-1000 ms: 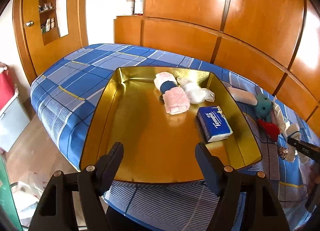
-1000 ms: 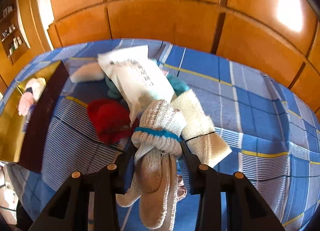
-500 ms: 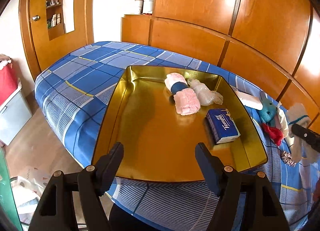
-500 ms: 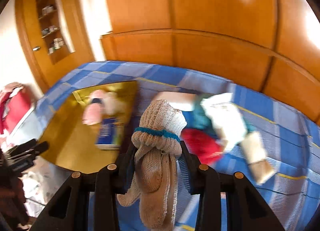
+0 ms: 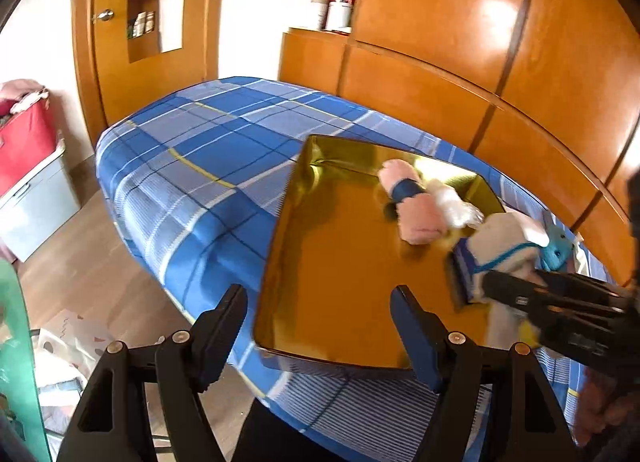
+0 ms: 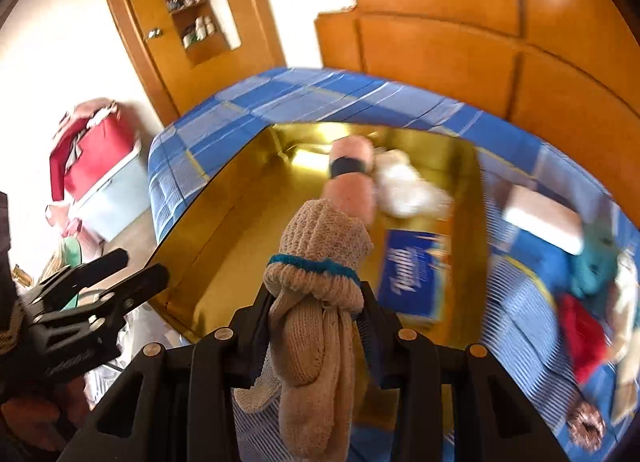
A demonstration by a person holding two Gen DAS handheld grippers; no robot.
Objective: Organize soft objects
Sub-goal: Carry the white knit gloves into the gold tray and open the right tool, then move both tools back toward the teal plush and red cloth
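Note:
A gold tray (image 5: 332, 230) lies on the blue plaid bed. It holds a pink roll with a dark blue band (image 5: 416, 214), a white plastic-wrapped bundle (image 5: 454, 204) and a blue tissue pack (image 6: 412, 274). My right gripper (image 6: 316, 294) is shut on a beige knitted sock bundle (image 6: 320, 246) with a teal band. The bundle hangs over the tray's near right part, above the tissue pack. In the left wrist view the sock bundle (image 5: 500, 246) enters from the right. My left gripper (image 5: 318, 294) stands open and holds nothing, by the tray's front edge.
To the right of the tray, a teal plush (image 6: 592, 266), a red item (image 6: 580, 338) and a pale pack (image 6: 544, 218) lie on the bed. A red bin on a grey box (image 5: 24, 142) stands on the floor at left. Wooden panels (image 5: 480, 62) back the bed.
My right gripper has swung left with the sock bundle, from above the pile on the bed to over the tray. My left gripper has drifted a little sideways, still open.

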